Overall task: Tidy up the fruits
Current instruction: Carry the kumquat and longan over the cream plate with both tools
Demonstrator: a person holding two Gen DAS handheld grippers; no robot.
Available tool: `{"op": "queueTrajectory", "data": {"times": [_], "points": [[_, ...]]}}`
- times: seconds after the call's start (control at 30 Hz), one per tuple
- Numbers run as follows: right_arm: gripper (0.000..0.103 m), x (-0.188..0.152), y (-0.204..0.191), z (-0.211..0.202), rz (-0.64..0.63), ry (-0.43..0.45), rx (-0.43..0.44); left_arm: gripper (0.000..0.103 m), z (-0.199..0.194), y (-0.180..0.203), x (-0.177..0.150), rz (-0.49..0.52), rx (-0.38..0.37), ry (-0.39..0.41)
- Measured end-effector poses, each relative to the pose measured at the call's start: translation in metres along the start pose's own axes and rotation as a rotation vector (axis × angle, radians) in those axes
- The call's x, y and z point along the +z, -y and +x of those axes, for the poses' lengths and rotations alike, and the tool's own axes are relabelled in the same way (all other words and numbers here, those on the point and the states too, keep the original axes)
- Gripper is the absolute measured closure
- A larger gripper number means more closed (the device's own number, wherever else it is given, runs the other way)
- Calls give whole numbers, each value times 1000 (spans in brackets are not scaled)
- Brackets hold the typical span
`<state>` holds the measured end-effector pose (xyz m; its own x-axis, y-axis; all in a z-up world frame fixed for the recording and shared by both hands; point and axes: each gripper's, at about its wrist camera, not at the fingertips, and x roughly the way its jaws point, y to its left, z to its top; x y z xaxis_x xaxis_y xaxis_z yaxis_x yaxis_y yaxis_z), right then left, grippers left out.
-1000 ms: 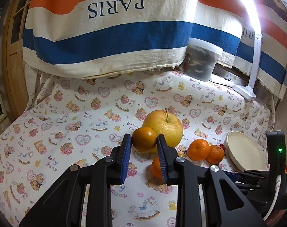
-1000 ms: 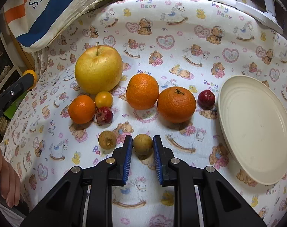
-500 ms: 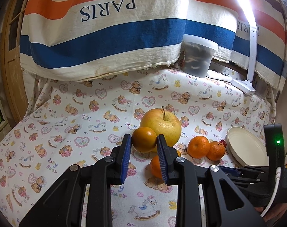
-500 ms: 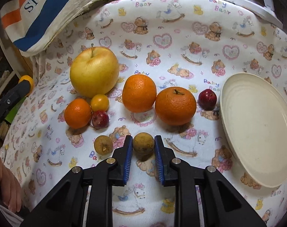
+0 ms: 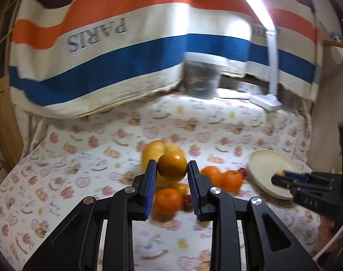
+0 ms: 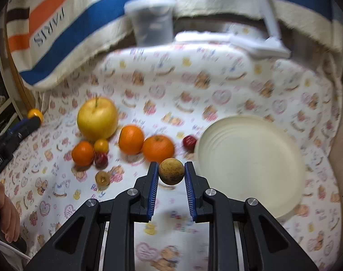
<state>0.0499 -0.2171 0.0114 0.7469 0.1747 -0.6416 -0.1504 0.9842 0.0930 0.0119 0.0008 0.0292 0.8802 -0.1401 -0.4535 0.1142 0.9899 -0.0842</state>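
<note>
The plate [image 6: 250, 162] lies right of the fruits [image 6: 130, 139] on the cloth [image 6: 216, 79].

Home: teddy-print tablecloth [image 6: 216, 85], PARIS towel [image 5: 126, 45], desk lamp [image 5: 270, 67].

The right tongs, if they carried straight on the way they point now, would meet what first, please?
Probably the nearer orange, just beyond the brown fruit that the right tongs hold; depth is unclear.

Striped cream, orange and blue hanging cloth [image 5: 117, 52]: "PARIS" in dark blue capitals, printed upside down in both views. Black body of the right gripper [image 5: 277, 179], seen from the left wrist: pale embossed characters, inverted, not reliably legible. Tablecloth lettering blurred.
</note>
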Motion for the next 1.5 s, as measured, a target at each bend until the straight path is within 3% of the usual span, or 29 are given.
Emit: {"op": "queueTrajectory", "data": {"times": [0.2,0.3,0.5,0.63,0.73,0.83,0.97,1.5], "points": [[79,13,39,-30,39,99,-45,76,3,54,17,71,-81,-20],[79,15,64,-38,73,118,-68,76,18,84,23,109,-161,-74],[79,3,111,-29,149,62,-129,76,76,129,15,101,-276,-281],[79,-7,134,-4,189,-59,-130,76,99,152,3,120,-314,-364],[79,-13,142,6,205,-100,-124,76,113,164,-5,117,-348,-433],[79,-16,142,15,179,-131,-159,76,120,170,-9,136,-325,-441],[79,-20,145,23,194,-173,-134,76,126,175,-14,144,-313,-458],[79,-19,146,28,211,-198,-131,76,119,179,-16,183,-286,-403]]}}
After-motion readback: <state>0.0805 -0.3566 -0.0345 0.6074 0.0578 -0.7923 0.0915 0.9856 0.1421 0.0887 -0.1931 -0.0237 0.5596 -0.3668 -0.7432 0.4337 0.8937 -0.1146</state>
